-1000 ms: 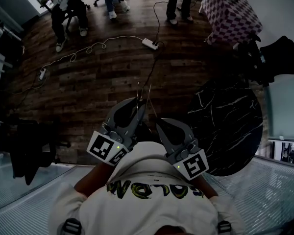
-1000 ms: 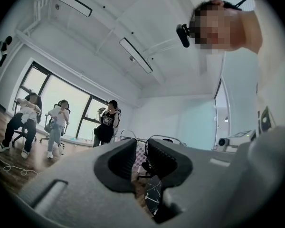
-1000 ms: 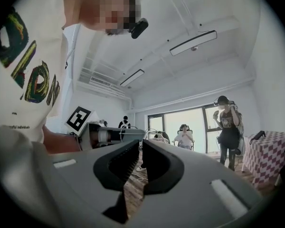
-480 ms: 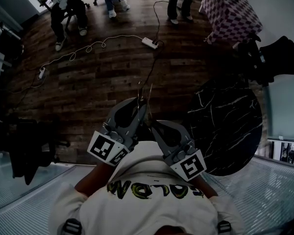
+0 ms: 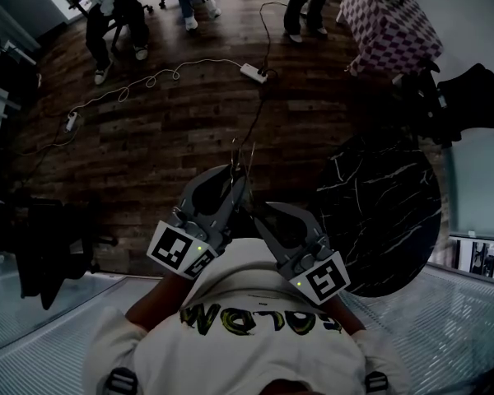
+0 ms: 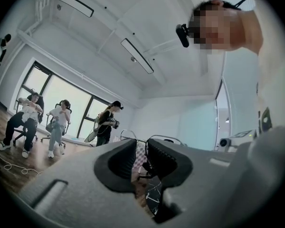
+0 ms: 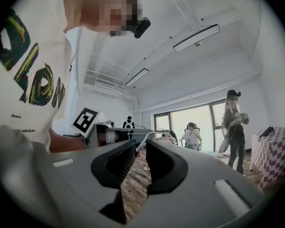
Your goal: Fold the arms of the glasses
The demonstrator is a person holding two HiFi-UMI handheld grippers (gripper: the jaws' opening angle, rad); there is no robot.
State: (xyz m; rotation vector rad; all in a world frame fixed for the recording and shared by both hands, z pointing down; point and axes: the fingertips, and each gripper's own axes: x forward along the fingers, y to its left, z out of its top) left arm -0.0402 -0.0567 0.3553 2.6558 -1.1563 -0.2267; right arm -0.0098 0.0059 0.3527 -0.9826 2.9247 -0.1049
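Thin wire-framed glasses [image 5: 242, 156] hang in the air in front of the person's chest. My left gripper [image 5: 239, 179] is shut on them, and their rims [image 6: 164, 137] stick out just past its jaw tips. My right gripper [image 5: 255, 211] sits close below and to the right, angled toward the left one. In the right gripper view a thin metal arm of the glasses [image 7: 145, 141] comes out from between the nearly closed jaws of the right gripper [image 7: 140, 148]. The left gripper's marker cube [image 7: 85, 120] shows just beyond.
A round black marble table [image 5: 383, 212] stands to the right. A cable and power strip [image 5: 251, 74] lie on the wooden floor ahead. People sit and stand at the far end. A checkered box [image 5: 391, 23] is at the back right and a dark chair [image 5: 41, 245] at the left.
My right gripper has shifted a little left and up toward the left gripper. The left gripper and the glasses have hardly moved.
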